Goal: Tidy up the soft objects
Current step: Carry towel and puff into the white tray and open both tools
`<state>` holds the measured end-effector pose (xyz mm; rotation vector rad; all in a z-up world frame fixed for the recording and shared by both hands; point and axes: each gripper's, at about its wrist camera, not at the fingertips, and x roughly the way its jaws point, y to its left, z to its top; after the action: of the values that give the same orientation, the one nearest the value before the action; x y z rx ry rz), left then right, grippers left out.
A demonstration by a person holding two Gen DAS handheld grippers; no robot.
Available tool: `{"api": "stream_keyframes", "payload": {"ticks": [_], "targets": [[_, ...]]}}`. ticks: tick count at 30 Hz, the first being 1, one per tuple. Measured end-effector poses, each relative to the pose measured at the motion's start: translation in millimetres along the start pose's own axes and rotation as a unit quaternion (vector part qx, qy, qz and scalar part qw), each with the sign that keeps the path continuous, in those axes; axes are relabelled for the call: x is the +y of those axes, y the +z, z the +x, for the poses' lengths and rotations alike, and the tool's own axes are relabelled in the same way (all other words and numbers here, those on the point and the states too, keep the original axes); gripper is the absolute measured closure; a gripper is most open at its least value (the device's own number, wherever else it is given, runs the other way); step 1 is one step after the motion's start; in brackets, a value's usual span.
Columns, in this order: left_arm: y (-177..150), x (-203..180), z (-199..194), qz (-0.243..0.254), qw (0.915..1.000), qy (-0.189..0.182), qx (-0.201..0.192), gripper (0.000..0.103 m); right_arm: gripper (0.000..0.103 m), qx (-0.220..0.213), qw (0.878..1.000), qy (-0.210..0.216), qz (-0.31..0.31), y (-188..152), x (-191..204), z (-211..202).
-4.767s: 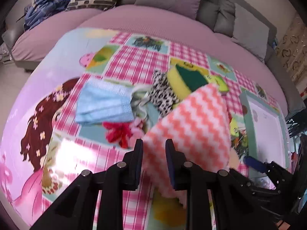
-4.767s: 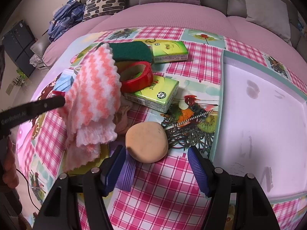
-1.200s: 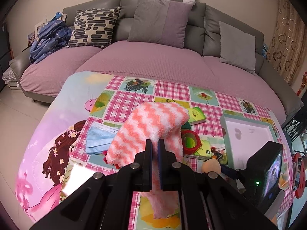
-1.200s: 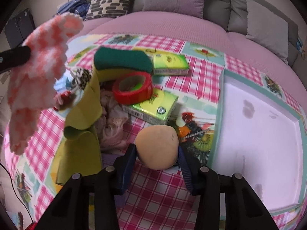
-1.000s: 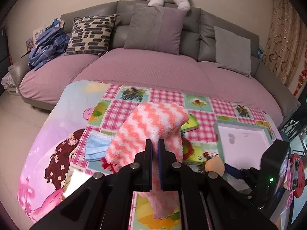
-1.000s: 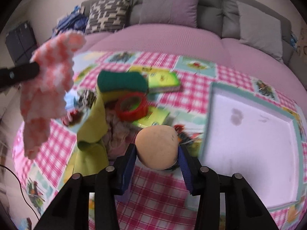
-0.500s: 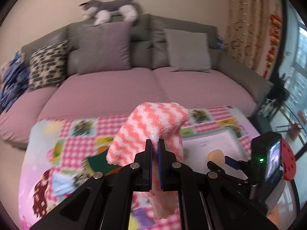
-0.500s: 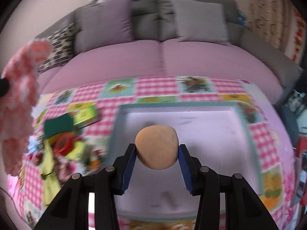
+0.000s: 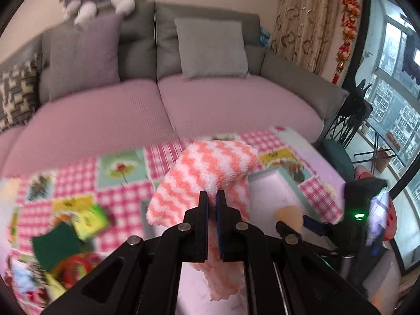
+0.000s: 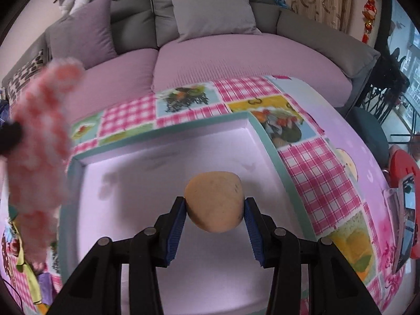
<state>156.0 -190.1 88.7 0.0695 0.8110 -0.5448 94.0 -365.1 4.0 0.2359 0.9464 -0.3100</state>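
My left gripper [image 9: 212, 197] is shut on a fluffy orange-and-white zigzag cloth [image 9: 207, 168] and holds it in the air over the left part of the white tray [image 9: 273, 181]. The cloth also shows blurred at the left of the right wrist view [image 10: 39, 141]. My right gripper [image 10: 214, 207] is shut on a round tan sponge [image 10: 214, 202] and holds it above the tray [image 10: 273, 152], over its middle. The sponge and right gripper also show in the left wrist view [image 9: 288, 215].
On the checked tablecloth [image 10: 236, 89] left of the tray lie a green sponge [image 9: 55, 246], a red tape roll [image 9: 76, 265] and green tissue packs [image 9: 89, 220]. A pink and grey sofa [image 10: 210, 60] stands behind the table. A red stool [image 10: 404, 168] is at the right.
Both grippers have swung right from the pile to the tray, each carrying its object. The right gripper closed on the tan sponge and lifted it; the cloth stays gripped.
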Motion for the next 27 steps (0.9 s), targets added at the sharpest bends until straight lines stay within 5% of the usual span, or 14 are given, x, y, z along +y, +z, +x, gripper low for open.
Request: {"api": "stream_keyframes", "payload": {"ticks": [9, 16, 18, 20, 22, 27], "targets": [[-27.9, 13.1, 76.8, -0.028, 0.9967, 0.033, 0.068, 0.098, 0.054, 0.024, 1.000, -0.002, 0.010, -5.9, -8.3, 23.4], [-39.9, 22.5, 79.8, -0.043, 0.9951, 0.032, 0.083, 0.097, 0.051, 0.036, 0.999, -0.002, 0.002, -7.5, -5.5, 29.0], [-40.1, 21.6, 73.8, -0.041, 0.9947, 0.037, 0.087, 0.093, 0.051, 0.033, 0.999, -0.001, 0.000, -7.2, -5.0, 26.8], [-40.0, 20.7, 69.2, -0.036, 0.9946, 0.043, 0.088, 0.069, 0.049, 0.032, 0.999, 0.001, -0.002, -6.5, -4.8, 25.0], [-38.8, 20.4, 63.4, -0.034, 0.9945, 0.045, 0.088, 0.056, 0.046, 0.035, 0.999, 0.004, -0.004, -6.4, -4.2, 23.1], [-33.9, 27.0, 47.7, -0.047, 0.9921, 0.078, 0.086, 0.049, 0.035, 0.033, 0.999, 0.005, -0.024, -6.5, 1.5, 14.3]]}}
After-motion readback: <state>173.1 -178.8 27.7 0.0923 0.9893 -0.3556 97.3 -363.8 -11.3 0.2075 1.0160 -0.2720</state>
